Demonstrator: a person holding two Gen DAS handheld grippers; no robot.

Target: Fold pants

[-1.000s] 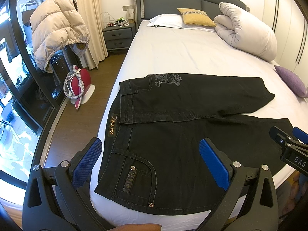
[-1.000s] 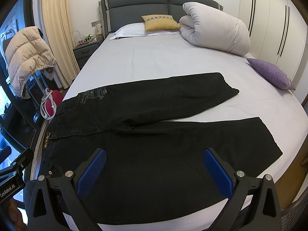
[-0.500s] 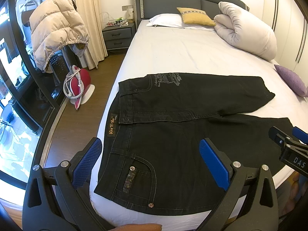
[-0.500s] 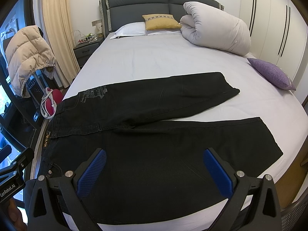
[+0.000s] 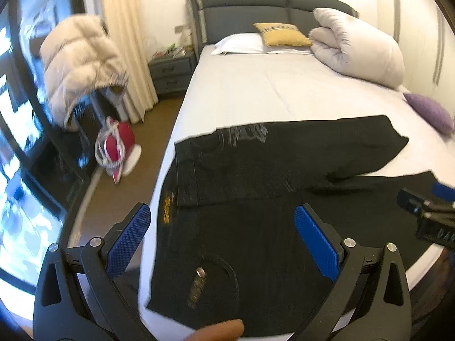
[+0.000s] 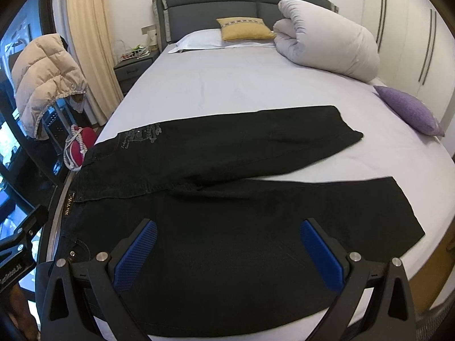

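Note:
Black denim pants lie flat on the white bed, waistband at the left bed edge, legs spread to the right in a V. They also show in the right wrist view. My left gripper is open and empty, above the waist and back pocket. My right gripper is open and empty, above the near leg. The right gripper's body shows at the right edge of the left wrist view.
A rolled white duvet, a yellow cushion, a white pillow and a purple cushion lie on the far and right parts of the bed. A nightstand, a beige puffer jacket and a red item stand left.
The left wrist view has shifted and blurred: my left gripper has moved left and slightly lower over the waistband. My right gripper has come slightly closer to the pants. Both stay open.

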